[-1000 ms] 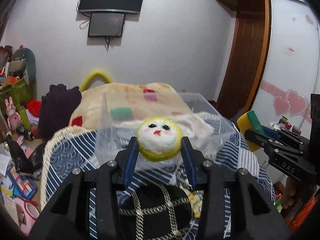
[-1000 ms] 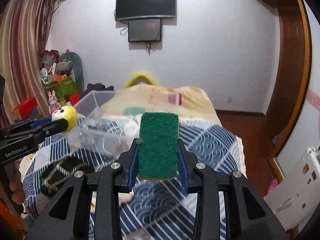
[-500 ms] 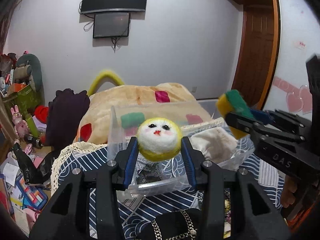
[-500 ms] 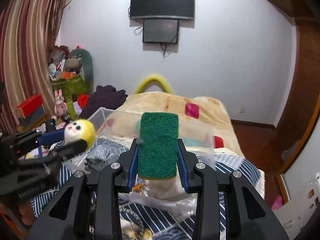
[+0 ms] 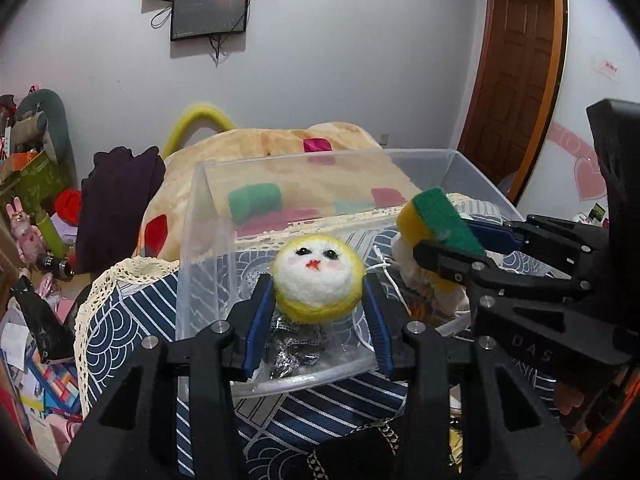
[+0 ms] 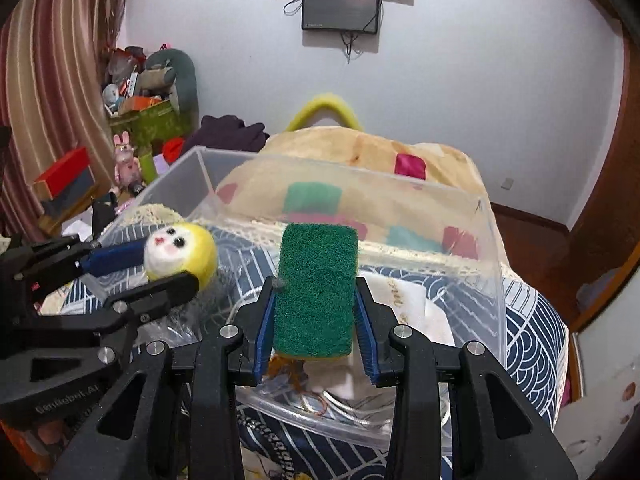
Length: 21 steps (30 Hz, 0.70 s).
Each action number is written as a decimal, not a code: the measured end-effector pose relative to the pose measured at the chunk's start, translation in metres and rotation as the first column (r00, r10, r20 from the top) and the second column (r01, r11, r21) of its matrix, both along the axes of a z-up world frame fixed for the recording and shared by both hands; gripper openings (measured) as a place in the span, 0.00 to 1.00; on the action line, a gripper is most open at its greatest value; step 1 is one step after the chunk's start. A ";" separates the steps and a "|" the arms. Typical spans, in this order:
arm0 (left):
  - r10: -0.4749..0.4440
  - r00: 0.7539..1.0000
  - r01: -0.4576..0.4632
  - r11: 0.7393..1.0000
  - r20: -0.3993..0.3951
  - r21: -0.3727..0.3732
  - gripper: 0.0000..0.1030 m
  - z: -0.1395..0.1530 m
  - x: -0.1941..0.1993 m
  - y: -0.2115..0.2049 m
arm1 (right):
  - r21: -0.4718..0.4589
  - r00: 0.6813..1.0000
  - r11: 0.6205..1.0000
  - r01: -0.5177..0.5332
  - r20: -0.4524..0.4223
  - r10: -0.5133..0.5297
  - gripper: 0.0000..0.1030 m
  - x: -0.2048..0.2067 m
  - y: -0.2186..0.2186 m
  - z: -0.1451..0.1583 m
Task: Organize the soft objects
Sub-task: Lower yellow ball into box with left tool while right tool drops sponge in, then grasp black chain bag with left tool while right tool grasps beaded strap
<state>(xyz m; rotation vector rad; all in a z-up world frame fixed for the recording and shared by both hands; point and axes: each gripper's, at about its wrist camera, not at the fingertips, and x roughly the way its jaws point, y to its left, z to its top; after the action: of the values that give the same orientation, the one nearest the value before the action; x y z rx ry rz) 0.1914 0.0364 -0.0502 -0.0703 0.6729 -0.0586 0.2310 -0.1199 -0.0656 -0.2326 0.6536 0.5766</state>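
My left gripper (image 5: 319, 280) is shut on a yellow and white felt ball with a face (image 5: 318, 278) and holds it over the near edge of a clear plastic bin (image 5: 200, 240). My right gripper (image 6: 315, 300) is shut on a green and yellow sponge (image 6: 316, 292) above the same bin (image 6: 490, 264). Each gripper shows in the other view: the right one with the sponge (image 5: 438, 220), the left one with the ball (image 6: 180, 254). The bin holds a white cloth (image 6: 404, 300) and a silvery scrubber (image 5: 296, 348).
The bin sits on a bed with a blue patterned cover (image 6: 536, 336). A beige blanket with coloured patches (image 5: 280, 148) lies behind it. A dark knit item (image 5: 352, 456) lies near me. Toys and boxes (image 6: 140, 112) crowd the left side. A wooden door (image 5: 516, 88) is at right.
Both grippers have moved forward and down towards the bin, which now looms larger. The ball and sponge stay gripped and now hang over the bin's inside.
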 end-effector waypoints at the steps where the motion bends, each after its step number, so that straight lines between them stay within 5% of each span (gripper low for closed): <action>1: 0.001 1.000 -0.001 1.000 0.000 0.001 0.45 0.001 0.000 0.000 | -0.005 1.000 1.000 -0.001 -0.002 0.001 0.33 0.000 -0.001 -0.001; 6: -0.002 1.000 0.002 1.000 0.018 0.014 0.56 0.006 -0.010 -0.006 | -0.009 1.000 1.000 -0.004 0.002 0.004 0.49 -0.005 -0.007 0.002; 13: -0.007 0.995 0.003 0.999 0.097 0.049 0.71 0.032 -0.033 -0.009 | 0.015 0.999 1.000 0.003 0.052 -0.004 0.51 -0.018 -0.018 0.018; 17: 0.006 0.988 -0.014 0.998 0.155 0.053 0.93 0.047 -0.054 -0.008 | 0.045 0.996 0.999 0.002 0.094 -0.006 0.51 -0.033 -0.029 0.031; 21: 0.017 0.982 -0.027 0.998 0.186 0.054 0.97 0.052 -0.071 -0.005 | 0.062 0.991 0.998 -0.002 0.131 -0.006 0.51 -0.047 -0.036 0.039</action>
<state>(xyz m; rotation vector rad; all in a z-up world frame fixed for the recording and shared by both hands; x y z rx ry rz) 0.1200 0.0312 0.0020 -0.0177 0.4866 -0.0245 0.1844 -0.1562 -0.0264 -0.2101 0.5076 0.5739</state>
